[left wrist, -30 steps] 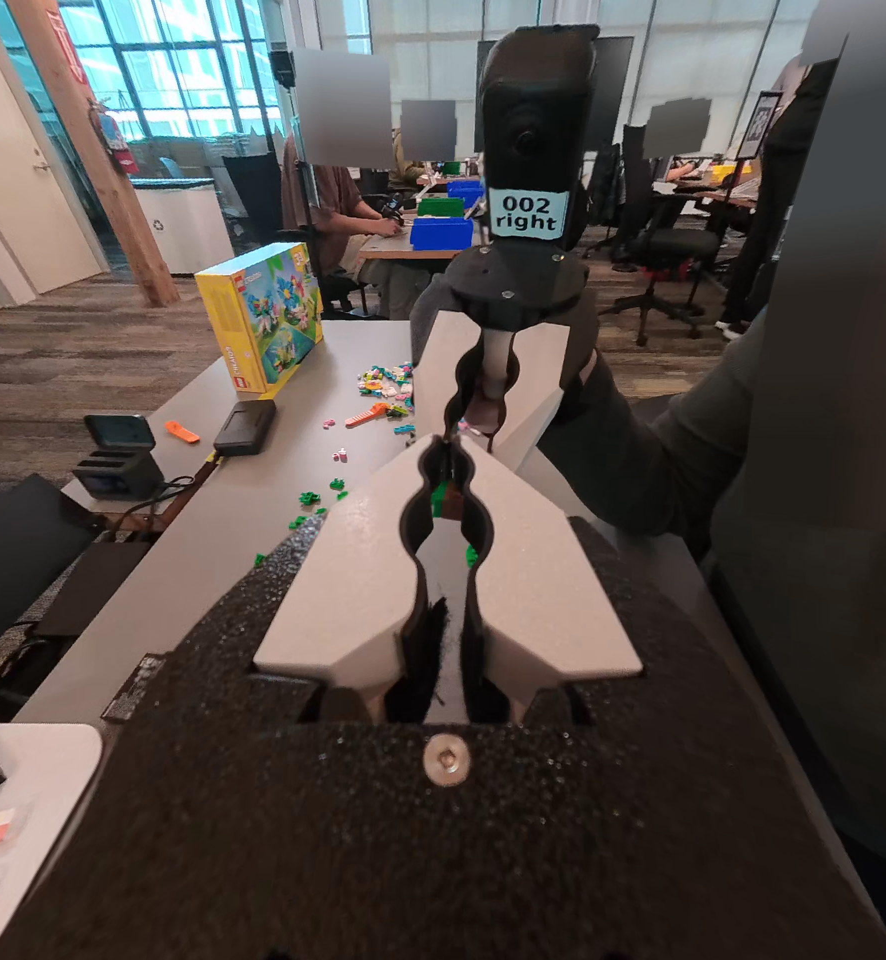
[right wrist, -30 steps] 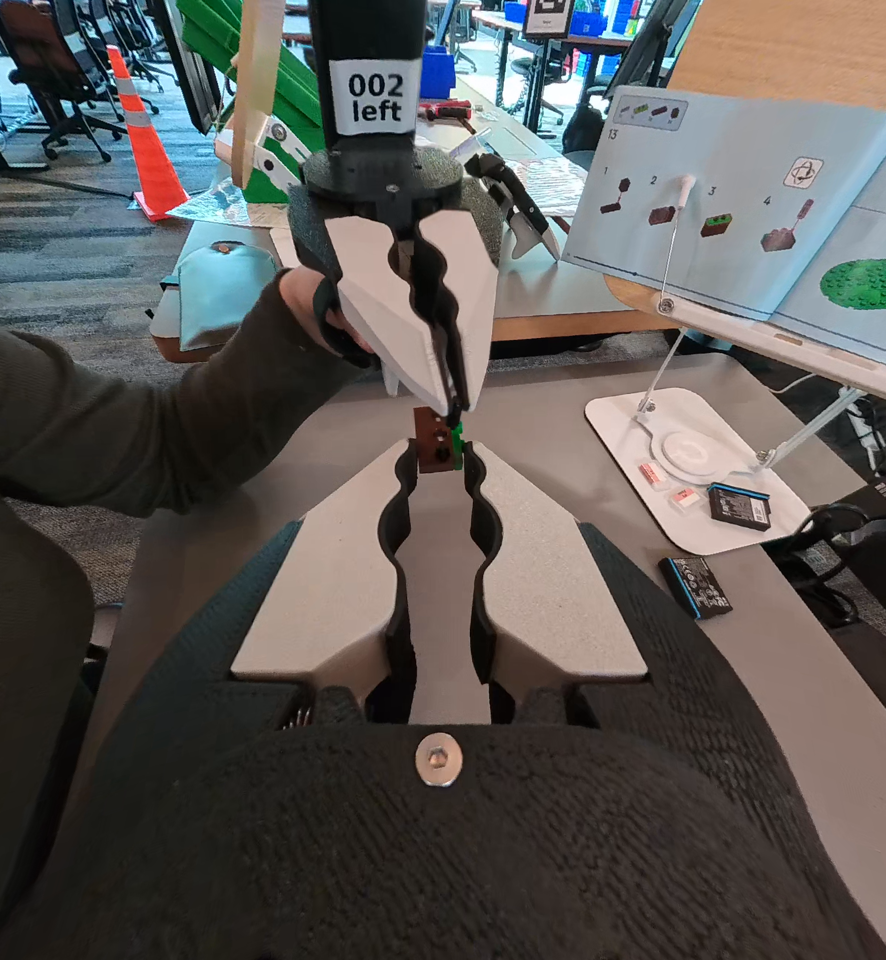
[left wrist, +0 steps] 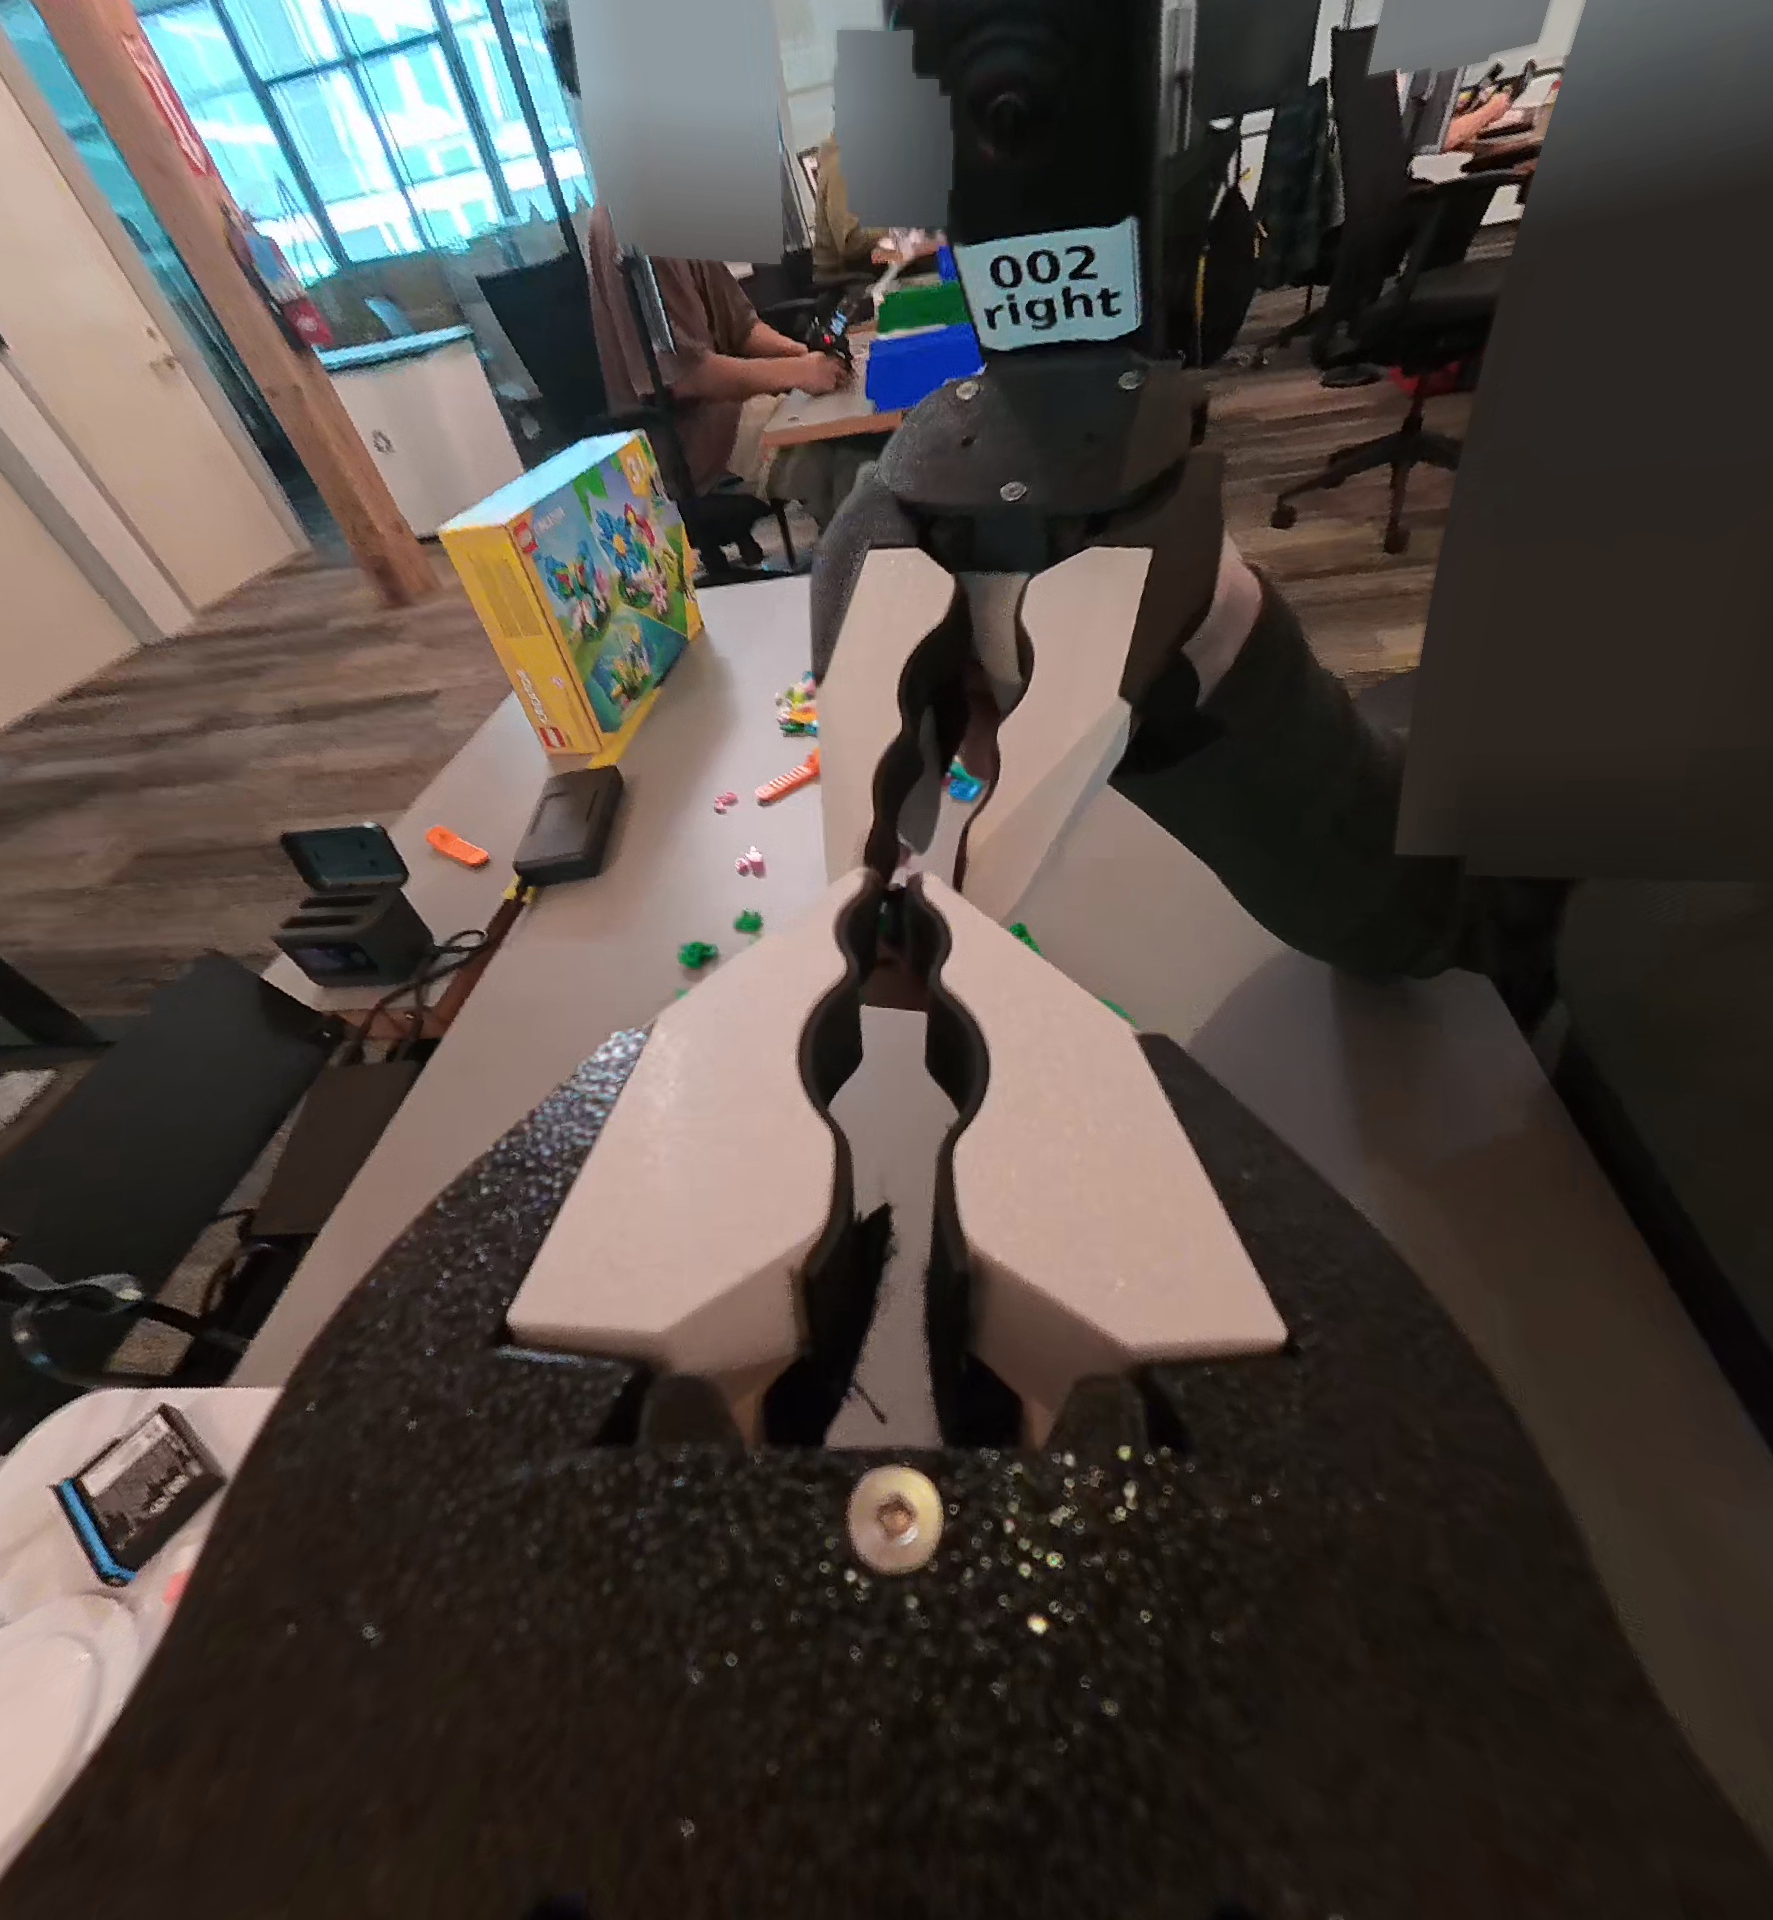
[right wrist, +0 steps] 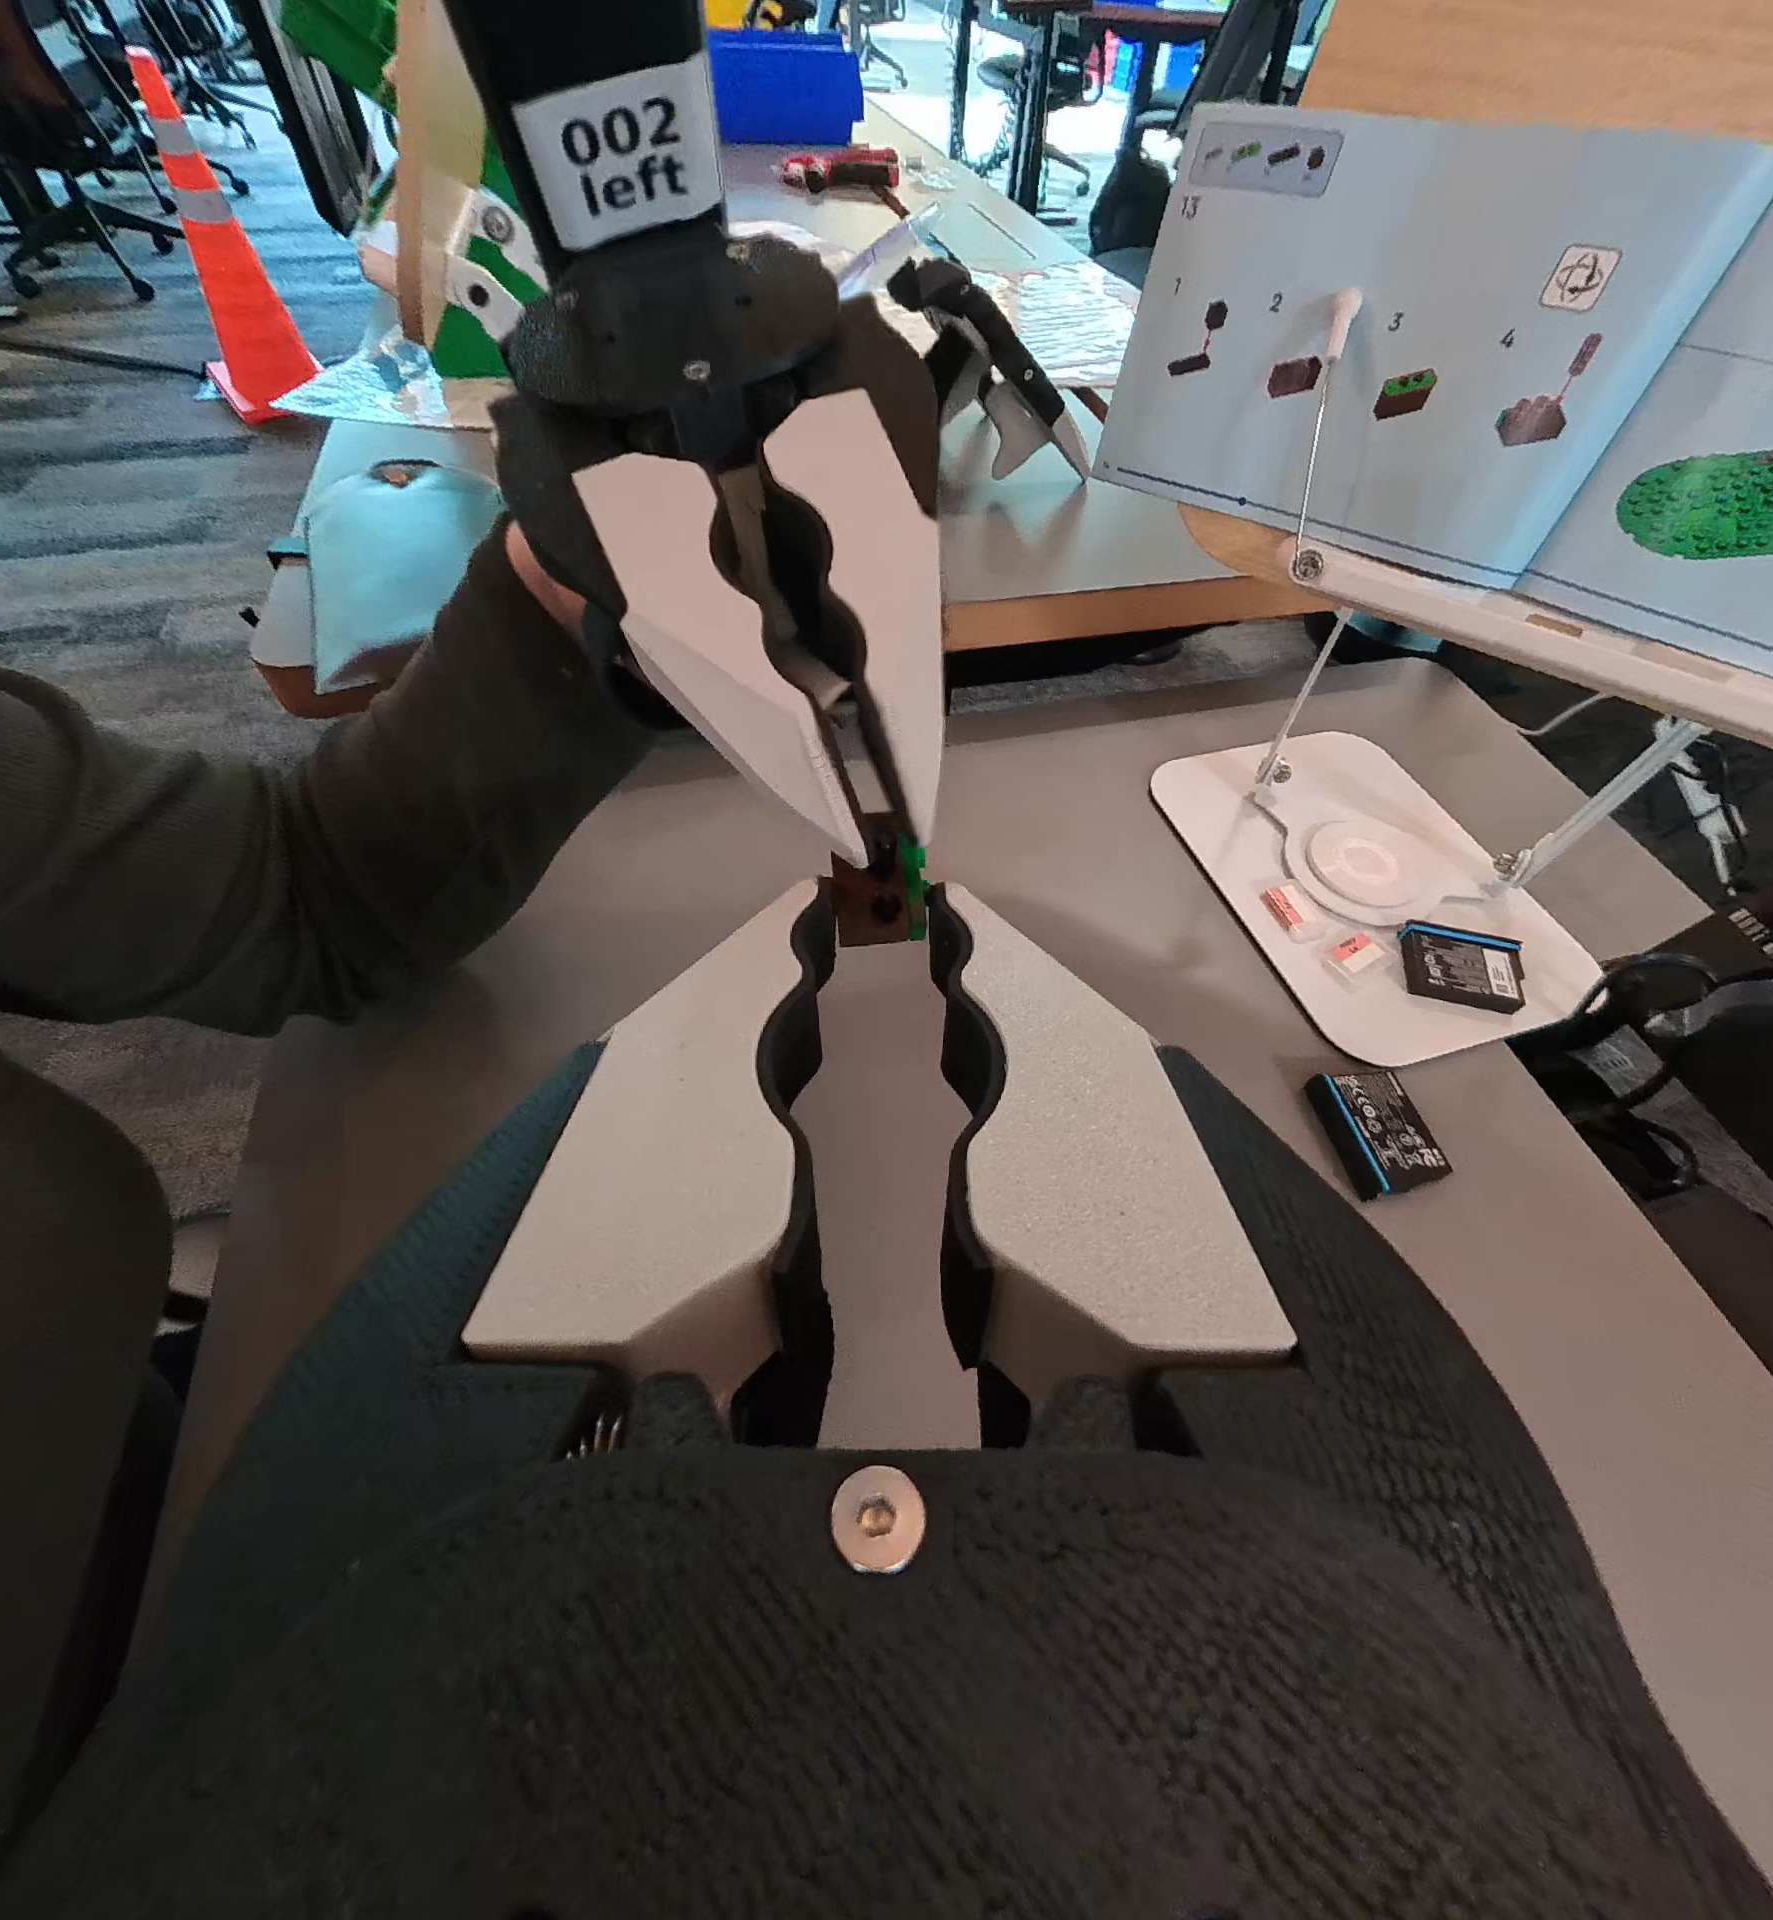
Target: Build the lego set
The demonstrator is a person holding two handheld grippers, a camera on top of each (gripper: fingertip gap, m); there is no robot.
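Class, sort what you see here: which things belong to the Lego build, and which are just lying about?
Belongs to the build:
brown-and-green brick piece
left tongs
right tongs
instruction booklet
loose bricks
yellow set box

Lying about:
black battery
orange cone
charger dock

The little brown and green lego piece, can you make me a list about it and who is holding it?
piece: small brown lego brick with a green plate on one side, held above the grey table
right gripper: shut on the piece
left gripper: tips closed on the piece's top edge
guide: open light-blue instruction booklet on a stand
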